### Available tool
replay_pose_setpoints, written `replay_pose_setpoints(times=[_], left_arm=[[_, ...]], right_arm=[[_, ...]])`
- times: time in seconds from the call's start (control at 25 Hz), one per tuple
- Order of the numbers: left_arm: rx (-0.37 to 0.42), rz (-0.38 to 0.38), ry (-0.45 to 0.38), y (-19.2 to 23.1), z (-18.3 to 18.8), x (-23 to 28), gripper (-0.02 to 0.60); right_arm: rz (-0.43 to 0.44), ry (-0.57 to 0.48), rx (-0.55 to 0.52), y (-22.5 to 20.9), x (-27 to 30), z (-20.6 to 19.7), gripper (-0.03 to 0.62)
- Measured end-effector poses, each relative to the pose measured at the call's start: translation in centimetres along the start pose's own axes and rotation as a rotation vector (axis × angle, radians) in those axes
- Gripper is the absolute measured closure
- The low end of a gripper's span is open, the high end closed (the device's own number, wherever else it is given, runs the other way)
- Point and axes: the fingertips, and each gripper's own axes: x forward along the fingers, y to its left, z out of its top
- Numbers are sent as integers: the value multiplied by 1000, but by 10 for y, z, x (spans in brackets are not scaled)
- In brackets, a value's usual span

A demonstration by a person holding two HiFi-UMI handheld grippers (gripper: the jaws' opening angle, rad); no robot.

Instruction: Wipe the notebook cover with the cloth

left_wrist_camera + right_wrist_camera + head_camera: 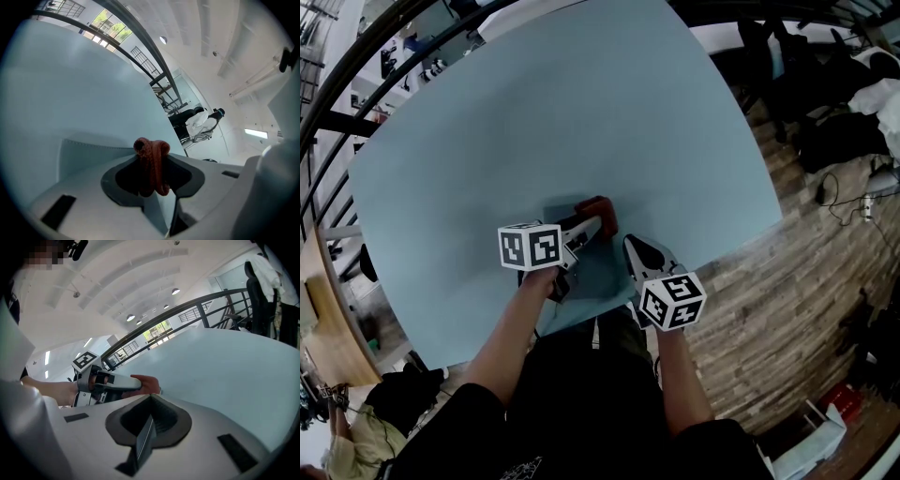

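A notebook with a grey-blue cover lies at the near edge of the pale blue table. My left gripper is shut on a bunched red cloth over the notebook's far edge. In the left gripper view the cloth stands pinched between the jaws, with the cover below it. My right gripper is at the notebook's right side. Its jaws are shut on the thin edge of the notebook. The right gripper view also shows the left gripper and the cloth.
The table stretches away beyond the notebook. A wooden floor lies to the right, with dark chairs and bags further off. A railing runs past the table's far side.
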Motion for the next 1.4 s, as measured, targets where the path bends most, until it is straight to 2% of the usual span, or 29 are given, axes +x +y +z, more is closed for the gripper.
replay_pose_setpoints(times=[0.32,0.68,1.4], left_arm=[[-118,-4,10,10,2,-6,448],[-122,36,2,28,6,-30,448],[-159,111,-85,69,16,-91,448]], right_arm=[[4,7,-8,2,2,1,591],[34,21,-34,16,12,2,591],[124,73,-91,59,45,2,591]])
